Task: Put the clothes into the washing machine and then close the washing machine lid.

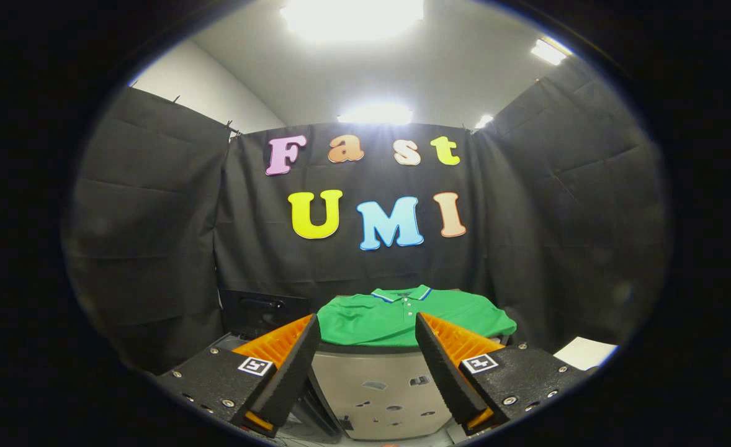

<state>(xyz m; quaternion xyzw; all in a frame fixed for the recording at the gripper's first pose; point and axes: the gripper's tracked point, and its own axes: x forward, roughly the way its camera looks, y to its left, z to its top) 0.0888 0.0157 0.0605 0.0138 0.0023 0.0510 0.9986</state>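
Gripper view looks over the washer (378,385), its drum visible between and below the fingers, the dark lid (260,310) raised behind it. A green shirt (396,316) lies folded beyond the drum, just ahead of the wide-spread, empty gripper (368,332). Nothing appears done yet: loading and closing both remain.

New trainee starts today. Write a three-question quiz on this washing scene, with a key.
1. True or false: the hand-held gripper is shut on the green polo shirt.
2. The shirt lies: A) hanging on the booth wall B) beyond the fingers, on a surface C) on the floor.
3. Fill in: the gripper's fingers stand ____.

Key: 1 false; 2 B; 3 open, with nothing between them.
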